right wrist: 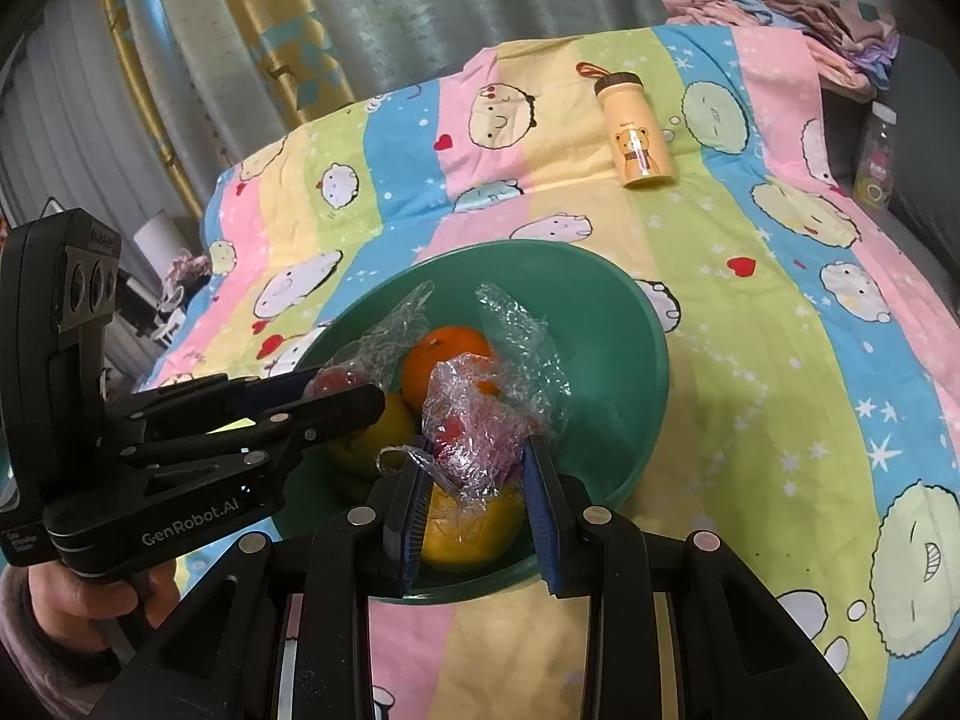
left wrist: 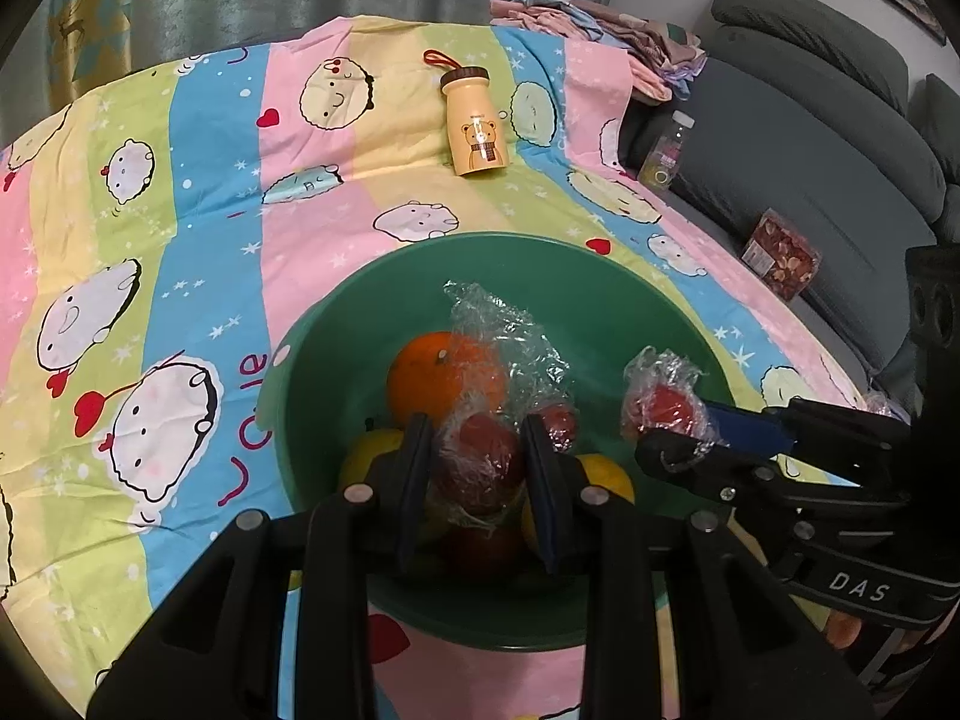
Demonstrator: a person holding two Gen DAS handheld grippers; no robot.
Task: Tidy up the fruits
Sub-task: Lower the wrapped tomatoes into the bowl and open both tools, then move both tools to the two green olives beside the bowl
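Hanging over a green bowl (left wrist: 600,312) on a cartoon-print bedsheet (left wrist: 198,210), two wrapped red fruits are each held above the pile, a placement judged to suit lowering them in with the rest. The left claw (left wrist: 478,468) is clenched on one plastic-wrapped red fruit (left wrist: 477,471), its blue pads pressed to either side, with the loose film standing up above the grip. The right claw (right wrist: 474,471) is likewise clenched on a second plastic-wrapped red fruit (right wrist: 462,426), seen smaller and more bundled in crinkled film. Both claws are tilted downward toward the bowl's inside, which is judged to keep the fruit over the opening and not over the sheet. Inside the bowl, one orange (left wrist: 444,378) is counted toward the far side, and two yellow fruits (right wrist: 471,525) are counted, one under each claw's side; another reddish fruit appears low beneath the left claw, though it is partly hidden and its kind cannot be told. Two claws and two held fruits are thus counted, with one bowl. Beyond the bowl, one yellow bear-print bottle (left wrist: 474,120) is stood upright on the sheet, well apart from the fruit. One clear bottle (left wrist: 663,150) and one red patterned box (left wrist: 780,255) are seen off the sheet's edge on a grey sofa (left wrist: 810,168).
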